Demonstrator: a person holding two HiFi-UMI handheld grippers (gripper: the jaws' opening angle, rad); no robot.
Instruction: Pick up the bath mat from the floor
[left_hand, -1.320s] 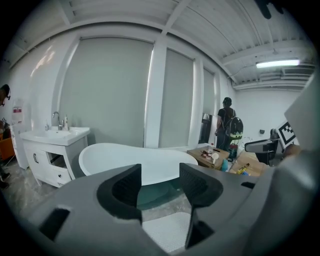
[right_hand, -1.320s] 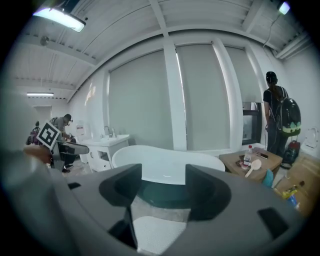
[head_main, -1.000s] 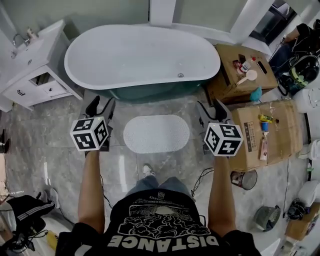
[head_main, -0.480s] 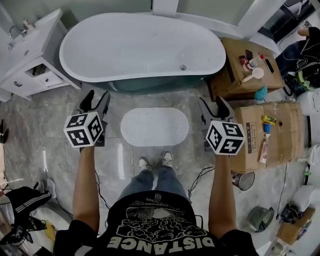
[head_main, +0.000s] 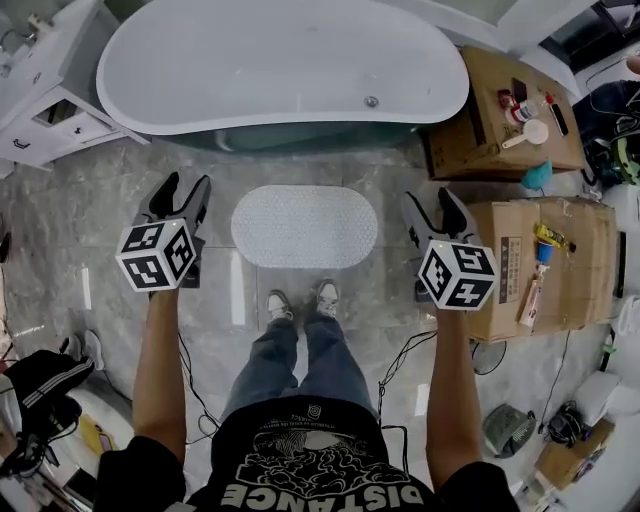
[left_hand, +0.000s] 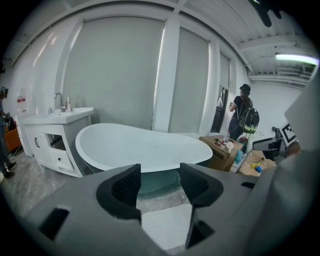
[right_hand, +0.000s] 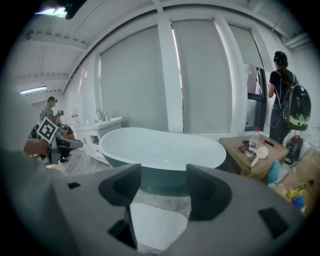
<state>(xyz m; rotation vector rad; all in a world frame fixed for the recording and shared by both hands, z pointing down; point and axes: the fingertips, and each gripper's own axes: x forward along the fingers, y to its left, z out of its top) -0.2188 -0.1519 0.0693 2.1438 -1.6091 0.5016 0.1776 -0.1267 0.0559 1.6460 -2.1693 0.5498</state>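
Note:
A white oval bath mat lies flat on the grey marble floor in front of the bathtub. It also shows low between the jaws as the mat in the left gripper view and the mat in the right gripper view. My left gripper hangs in the air to the mat's left, open, nothing between its fingers. My right gripper hangs to the mat's right, likewise open and empty. Both are well above the floor.
The person's feet stand just behind the mat. A white vanity is at the far left. Cardboard boxes with small items stand right of the mat. Another person stands by the window. Cables and bags lie on the floor behind.
The view has moved forward toward the tub. Both feet now stand side by side behind the mat. Both grippers stay open and flank the mat as before.

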